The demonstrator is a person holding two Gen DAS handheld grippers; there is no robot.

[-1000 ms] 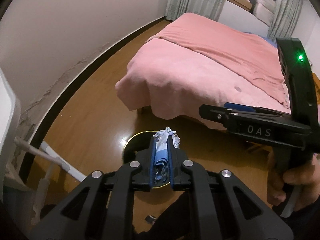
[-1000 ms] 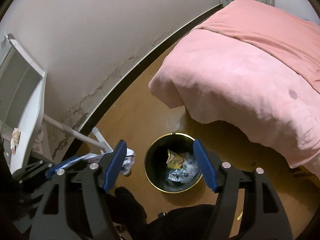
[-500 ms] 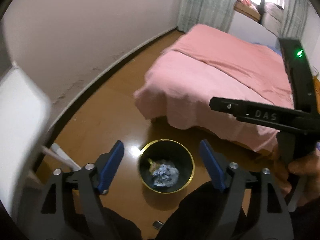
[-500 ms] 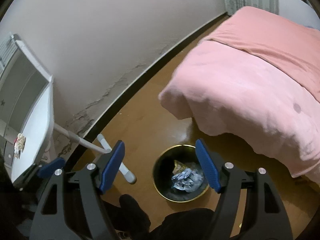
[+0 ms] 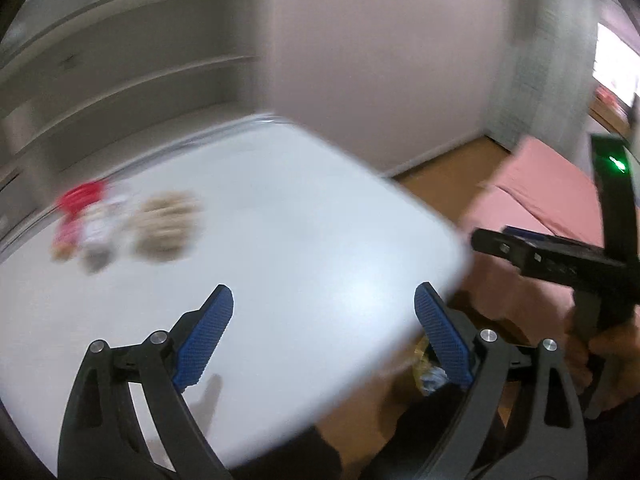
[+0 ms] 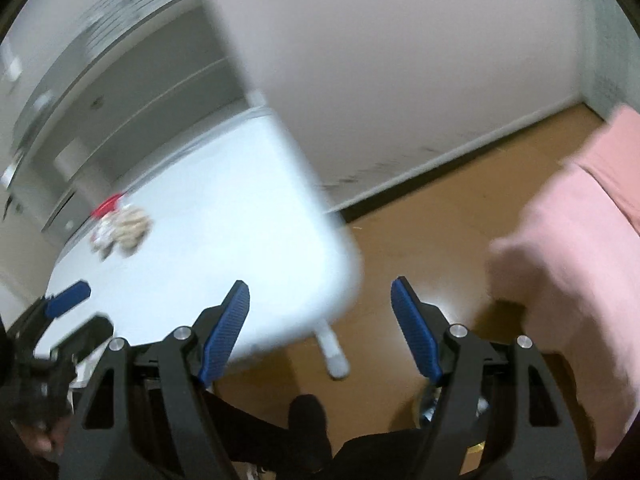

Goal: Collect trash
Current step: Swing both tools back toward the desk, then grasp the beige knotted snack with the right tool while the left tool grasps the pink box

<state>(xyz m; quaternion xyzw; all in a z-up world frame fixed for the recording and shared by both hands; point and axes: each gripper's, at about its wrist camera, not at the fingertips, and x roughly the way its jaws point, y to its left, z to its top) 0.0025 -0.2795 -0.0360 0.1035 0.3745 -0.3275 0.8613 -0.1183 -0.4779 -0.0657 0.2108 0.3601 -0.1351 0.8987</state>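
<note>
Tongs, left (image 5: 323,334) widening and right (image 6: 320,330) released, ribbed blue pads, above rounded white tabletop (image 5: 280,220).

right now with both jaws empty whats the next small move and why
Probably carry the left gripper forward over the white table toward the blurred wrappers at its far left. Its jaws are opening with nothing between them, and that litter looks like the only trash on the table.

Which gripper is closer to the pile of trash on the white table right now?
Left. The left gripper, jaws opening and empty, is over the table facing the trash pile. The right gripper sits at the table's corner, farther off.
</note>
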